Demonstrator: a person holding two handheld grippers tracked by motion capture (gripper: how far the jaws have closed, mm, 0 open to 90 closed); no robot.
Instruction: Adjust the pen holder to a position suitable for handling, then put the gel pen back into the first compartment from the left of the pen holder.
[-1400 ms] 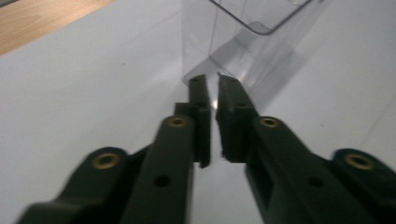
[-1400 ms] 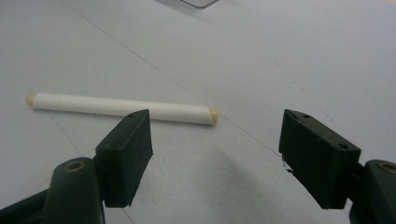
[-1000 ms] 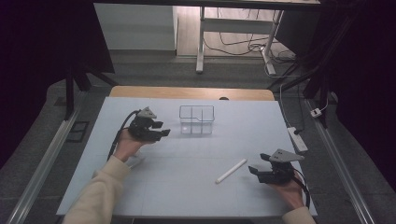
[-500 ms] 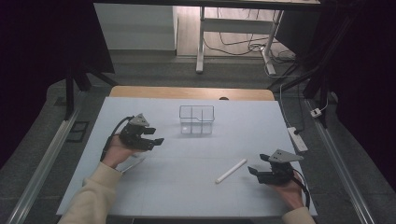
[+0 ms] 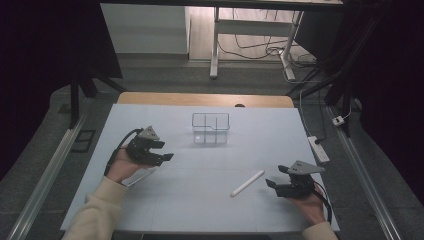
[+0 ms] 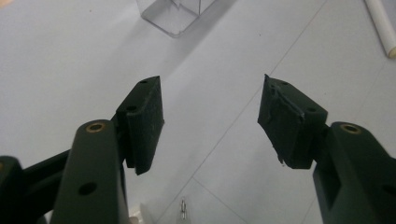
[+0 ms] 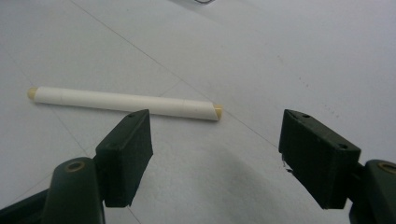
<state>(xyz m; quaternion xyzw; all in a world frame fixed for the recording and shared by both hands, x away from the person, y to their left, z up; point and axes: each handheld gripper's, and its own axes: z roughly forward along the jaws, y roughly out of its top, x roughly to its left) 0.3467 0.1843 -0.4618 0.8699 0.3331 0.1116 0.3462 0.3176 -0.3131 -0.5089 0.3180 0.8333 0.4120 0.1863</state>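
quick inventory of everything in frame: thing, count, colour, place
table: 1, pale blue-white top, centre of the high view
clear container: 1, transparent with a divider, far centre of table
stick: 1, white with tan ends, lying flat at near right, just ahead of the right gripper
power strip: 1, white, on the floor beside the table's right edge
desk frame: 1, white legs, beyond the table
left gripper: 1, black, jaws open, near left of table
right gripper: 1, black, jaws open, near right
hands: 2, one behind each gripper, cream sleeves
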